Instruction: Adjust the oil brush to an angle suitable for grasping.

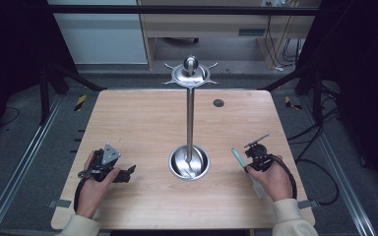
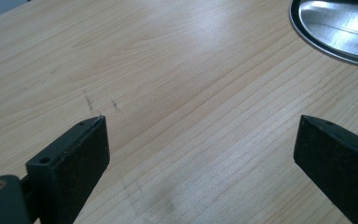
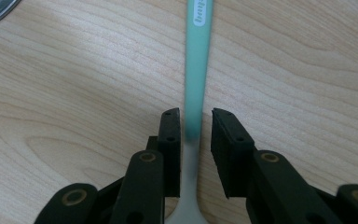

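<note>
Right gripper view has the green-handled utensil [image 3: 196, 70] lying on the wooden surface [image 3: 74, 93] between the right tool's [image 3: 196, 122] jaws, which sit narrow beside its handle without clearly pressing it. Left tool [image 2: 200, 140] hangs released over bare wood near the metal stand's base [image 2: 335, 32].

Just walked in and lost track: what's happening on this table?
A person holds a gripper in each hand. The right gripper has its jaws around the green handle of a utensil, with slight gaps either side. The left gripper rests open over bare table, beside a steel stand.
</note>
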A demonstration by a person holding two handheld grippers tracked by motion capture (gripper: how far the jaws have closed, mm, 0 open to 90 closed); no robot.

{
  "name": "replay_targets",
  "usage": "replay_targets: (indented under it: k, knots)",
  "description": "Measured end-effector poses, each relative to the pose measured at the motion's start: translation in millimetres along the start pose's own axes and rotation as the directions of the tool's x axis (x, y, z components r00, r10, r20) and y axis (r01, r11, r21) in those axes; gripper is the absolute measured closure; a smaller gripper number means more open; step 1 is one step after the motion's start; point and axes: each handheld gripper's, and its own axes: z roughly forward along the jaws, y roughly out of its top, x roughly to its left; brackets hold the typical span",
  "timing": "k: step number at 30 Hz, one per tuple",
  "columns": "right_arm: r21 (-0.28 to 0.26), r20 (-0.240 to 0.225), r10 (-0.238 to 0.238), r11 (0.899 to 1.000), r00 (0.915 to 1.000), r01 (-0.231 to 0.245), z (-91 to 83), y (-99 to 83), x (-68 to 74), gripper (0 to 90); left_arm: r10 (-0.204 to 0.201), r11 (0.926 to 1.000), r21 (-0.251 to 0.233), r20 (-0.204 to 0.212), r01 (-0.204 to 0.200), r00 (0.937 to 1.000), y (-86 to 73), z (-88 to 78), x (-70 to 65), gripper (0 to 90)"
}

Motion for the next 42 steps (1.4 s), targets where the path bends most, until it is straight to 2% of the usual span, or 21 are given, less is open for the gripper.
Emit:
replay_targets:
  k: [15,42]
  knots:
    - [0.028,-0.004,-0.013,1.0,0.9999,0.013,4.4,0.3,1.8,77.8,0.002,1.0,-0.002,0.003,-0.002,1.0,0.3,-0.2,-0.2,3.1]
    - [0.052,0.001,0.012,0.999,0.9999,-0.012,7.6,0.3,0.7,82.0,0.002,1.0,-0.005,0.005,-0.002,1.0,0.5,0.1,-1.5,3.0]
